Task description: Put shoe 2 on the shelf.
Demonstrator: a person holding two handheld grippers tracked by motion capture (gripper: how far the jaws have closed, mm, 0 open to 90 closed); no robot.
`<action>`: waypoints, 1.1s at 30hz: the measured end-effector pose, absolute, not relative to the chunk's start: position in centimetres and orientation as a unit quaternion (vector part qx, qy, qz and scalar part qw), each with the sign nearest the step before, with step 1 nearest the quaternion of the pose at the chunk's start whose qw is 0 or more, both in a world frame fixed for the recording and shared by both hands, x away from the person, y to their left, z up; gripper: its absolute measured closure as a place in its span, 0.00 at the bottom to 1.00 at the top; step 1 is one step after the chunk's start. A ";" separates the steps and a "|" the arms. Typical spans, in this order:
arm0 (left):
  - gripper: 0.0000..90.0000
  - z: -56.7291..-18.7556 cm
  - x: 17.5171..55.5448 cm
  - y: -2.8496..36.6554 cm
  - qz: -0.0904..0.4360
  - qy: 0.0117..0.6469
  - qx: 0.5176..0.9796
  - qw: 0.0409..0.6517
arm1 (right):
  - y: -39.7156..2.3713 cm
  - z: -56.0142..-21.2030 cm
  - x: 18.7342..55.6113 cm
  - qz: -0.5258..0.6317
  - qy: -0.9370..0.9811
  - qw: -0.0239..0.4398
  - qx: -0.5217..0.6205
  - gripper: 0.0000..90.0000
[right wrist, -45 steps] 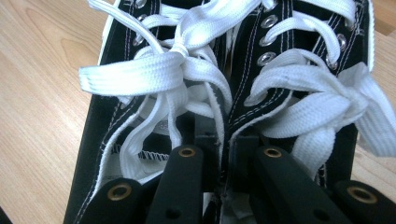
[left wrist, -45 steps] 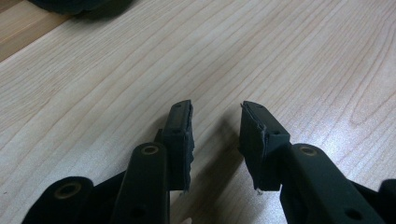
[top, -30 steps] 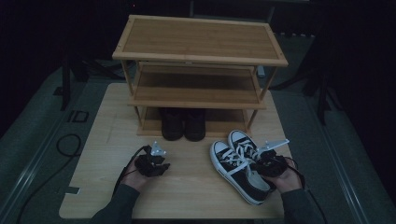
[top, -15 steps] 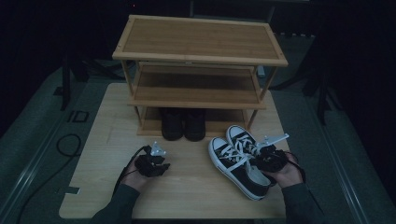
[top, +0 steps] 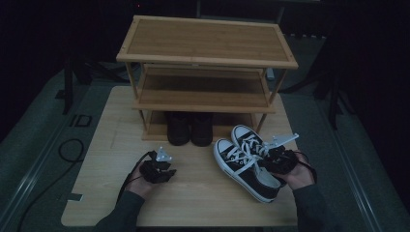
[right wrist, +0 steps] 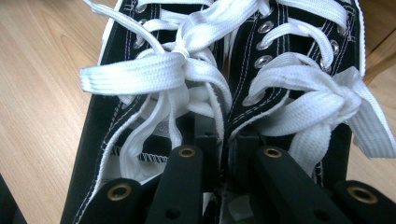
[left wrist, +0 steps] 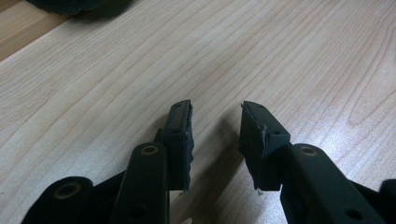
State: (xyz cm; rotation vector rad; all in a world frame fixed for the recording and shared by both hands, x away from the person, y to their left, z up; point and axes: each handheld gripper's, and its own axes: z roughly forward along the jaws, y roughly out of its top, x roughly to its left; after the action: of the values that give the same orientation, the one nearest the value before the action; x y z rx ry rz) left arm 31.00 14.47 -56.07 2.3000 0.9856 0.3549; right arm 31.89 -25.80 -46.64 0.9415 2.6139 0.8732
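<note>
Sneakers (top: 249,166), a black pair with white laces and toe caps, sit side by side at the near right of the table (top: 96,145), toes pointing toward the far left and heels close to the near right edge. The right gripper (top: 270,164) has its jaws pinched together on the two inner collars of the pair; in the right gripper view the pads press both inner walls (right wrist: 224,154) against each other, with the laces (right wrist: 187,70) spread just beyond them. The right hand (top: 297,176) hangs by the table's right edge, with little wood left between it and the drop.

The left gripper (top: 162,171) lies low over the near left of the table, jaws partly open with nothing between them; its pads (left wrist: 180,140) frame bare wood grain. Open tabletop stretches between the two grippers and to the left.

At the far side stands a bamboo shoe rack (top: 208,58) of three shelves. A dark pair of boots (top: 189,128) fills the middle of its bottom level. The sneakers' toes lie just beside the rack's near right leg (top: 261,121), so the clearance there is narrow.
</note>
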 end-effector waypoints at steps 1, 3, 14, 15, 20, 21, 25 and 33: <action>0.72 -56.1 31.0 14.5 0.134 0.371 0.868 0.301 | -25.8 -46.5 31.9 0.298 0.893 0.116 0.317 0.95; 0.72 -56.1 31.0 14.5 0.133 0.370 0.869 0.301 | -25.7 -46.2 32.0 0.298 0.895 0.116 0.312 0.95; 0.72 -56.0 31.0 14.5 0.132 0.370 0.869 0.301 | -24.8 -44.6 32.3 0.295 0.907 0.116 0.277 0.95; 0.72 -56.0 31.0 14.5 0.132 0.369 0.869 0.301 | -24.7 -44.5 32.3 0.295 0.907 0.115 0.276 0.95; 0.72 -56.0 31.0 14.4 0.132 0.370 0.869 0.302 | -24.4 -44.1 32.4 0.296 0.912 0.113 0.261 0.95; 0.72 -56.1 31.0 14.4 0.132 0.370 0.869 0.302 | -24.4 -44.0 32.4 0.296 0.913 0.112 0.258 0.95; 0.72 -56.1 31.0 14.4 0.132 0.370 0.869 0.302 | -24.1 -43.7 32.6 0.296 0.915 0.108 0.253 0.95; 0.72 -56.1 31.0 14.5 0.132 0.369 0.869 0.302 | -23.4 -42.9 32.7 0.292 0.921 0.110 0.231 0.95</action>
State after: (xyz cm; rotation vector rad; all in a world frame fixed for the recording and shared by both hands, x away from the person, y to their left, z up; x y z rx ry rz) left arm 30.96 14.47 -56.06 2.3044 0.9779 0.3503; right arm 32.73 -23.38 -42.91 0.6792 2.7075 0.8578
